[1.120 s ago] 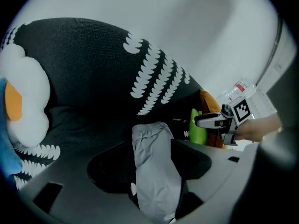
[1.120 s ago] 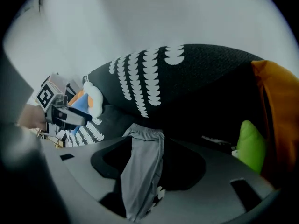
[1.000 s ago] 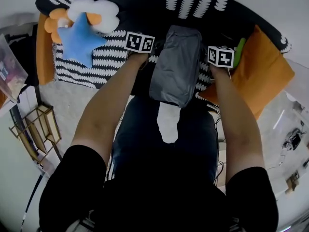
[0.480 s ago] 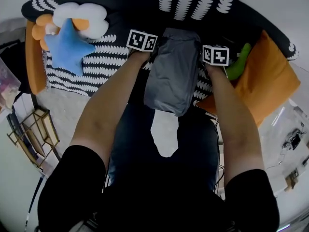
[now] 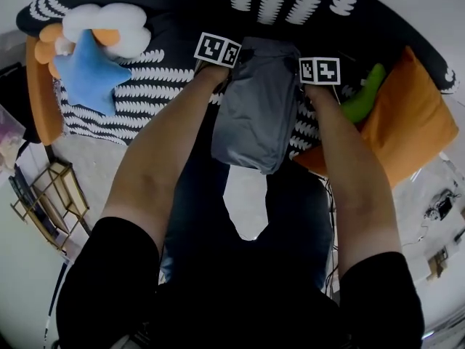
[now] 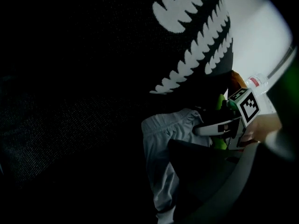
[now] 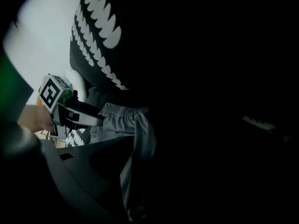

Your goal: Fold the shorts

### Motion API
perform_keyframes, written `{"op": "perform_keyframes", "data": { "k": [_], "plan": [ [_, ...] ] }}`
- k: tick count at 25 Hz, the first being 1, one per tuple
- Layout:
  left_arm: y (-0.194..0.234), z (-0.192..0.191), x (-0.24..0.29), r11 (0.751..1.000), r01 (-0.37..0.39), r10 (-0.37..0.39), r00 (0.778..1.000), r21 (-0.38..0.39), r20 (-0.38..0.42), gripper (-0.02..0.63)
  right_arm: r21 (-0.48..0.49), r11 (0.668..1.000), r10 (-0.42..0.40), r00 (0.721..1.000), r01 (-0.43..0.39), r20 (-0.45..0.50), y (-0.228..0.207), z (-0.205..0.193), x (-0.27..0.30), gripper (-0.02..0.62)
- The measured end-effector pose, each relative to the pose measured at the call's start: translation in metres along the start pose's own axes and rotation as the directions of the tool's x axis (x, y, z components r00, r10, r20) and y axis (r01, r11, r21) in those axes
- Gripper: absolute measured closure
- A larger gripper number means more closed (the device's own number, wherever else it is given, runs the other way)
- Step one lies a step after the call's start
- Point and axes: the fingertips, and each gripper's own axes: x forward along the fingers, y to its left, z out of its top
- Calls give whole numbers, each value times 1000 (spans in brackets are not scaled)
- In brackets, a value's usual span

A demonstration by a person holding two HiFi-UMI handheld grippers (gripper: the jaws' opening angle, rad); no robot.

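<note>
1. Both claws have come down beside the gray shorts (image 5: 256,115). We think a grab at the top corners comes next.
2. Near our knees, the leg end hangs off the edge.
3. The shorts lie long and narrow on the black-and-white blanket (image 5: 167,86).
4. Farther off, the left claw (image 5: 217,51) is wide and has just closed a little. The right claw (image 5: 320,71) is wide and has just opened more. The waistband sits beside both claws and is not pinched.

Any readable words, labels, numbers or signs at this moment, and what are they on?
No words or numbers can be read.
On the left marker cube: a black-and-white square code only, no letters.
On the right marker cube: the same.
On the small red label at the far edge of the left gripper view: too small to read.
</note>
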Motion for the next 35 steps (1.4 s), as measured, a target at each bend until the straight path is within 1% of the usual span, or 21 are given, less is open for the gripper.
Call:
{"op": "perform_keyframes", "data": {
  "k": [3, 6, 8, 10, 12, 14, 18, 21, 25, 28, 31, 35],
  "plan": [
    [8, 3, 1, 999, -21, 21, 1000, -24, 0, 400, 5, 1000, 10, 1000, -10, -14, -3, -1, 6, 371],
    [9, 4, -1, 999, -29, 29, 1000, 15, -12, 466, -21, 1000, 21, 999, -22, -27, -3, -1, 7, 412],
    [5, 5, -1, 999, -21, 22, 1000, 46, -18, 531, -31, 999, 43, 999, -44, -27, 3, 0, 7, 467],
    [3, 6, 0, 998, -22, 24, 999, 62, -25, 557, -34, 998, 55, 998, -56, -27, 8, 1, 6, 504],
    [1, 8, -1, 997, -28, 30, 999, 66, -25, 568, -34, 998, 57, 998, -58, -24, 11, 2, 4, 534],
    [-3, 17, -7, 996, -43, 43, 999, 83, 0, 572, -42, 998, 52, 999, -53, -12, 13, 7, 0, 557],
    [-13, 54, -29, 982, -105, 87, 989, 158, 118, 574, -107, 994, 35, 998, -30, 49, 21, 33, -17, 560],
    [-18, 72, -46, 975, -132, 102, 981, 181, 164, 575, -142, 990, 30, 995, -16, 96, 28, 53, -30, 561],
    [-30, 86, -69, 970, -147, 105, 972, 194, 212, 574, -178, 984, 37, 988, -10, 147, 36, 68, -53, 561],
    [-44, 86, -89, 967, -149, 93, 962, 207, 258, 574, -228, 974, 42, 983, 0, 180, 48, 68, -73, 561],
    [-60, 75, -111, 959, -156, 80, 950, 235, 302, 574, -292, 956, 53, 980, 6, 191, 61, 54, -88, 561],
    [-75, 40, -128, 948, -152, 65, 952, 278, 300, 574, -368, 930, 66, 982, 4, 179, 78, 24, -103, 561]
  ]
}}
